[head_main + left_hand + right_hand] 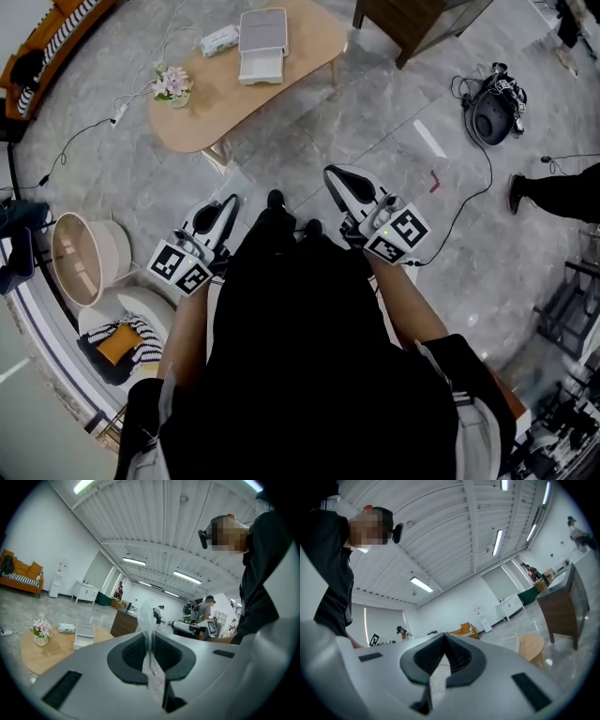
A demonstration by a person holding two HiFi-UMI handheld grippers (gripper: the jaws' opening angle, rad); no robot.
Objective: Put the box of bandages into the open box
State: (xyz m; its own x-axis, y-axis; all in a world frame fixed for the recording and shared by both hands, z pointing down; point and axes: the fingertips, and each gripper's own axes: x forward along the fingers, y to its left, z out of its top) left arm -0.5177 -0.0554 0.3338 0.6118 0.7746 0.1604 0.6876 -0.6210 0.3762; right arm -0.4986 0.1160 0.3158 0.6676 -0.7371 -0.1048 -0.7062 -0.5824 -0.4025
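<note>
Both closed and empty, left hand-held gripper (231,201) and right hand-held gripper (331,174) could, unopened, shove the bandages (218,40) off the desk (309,39).

your left gripper (231,201) and right gripper (331,172): white shells, black pads, cubes patterned in black-and-white square markers. your top (309,328): plain black. floor (394,112): grey, marbled with paler veins. table (202,117): light wood. open box (262,42): white, with a grey lid. box of bandages (218,40): white with a pale green tint. flowers (172,82): pink and white. sofa (21,568): orange, its seat (18,578) striped black and white. basket (89,258): beige.
</note>
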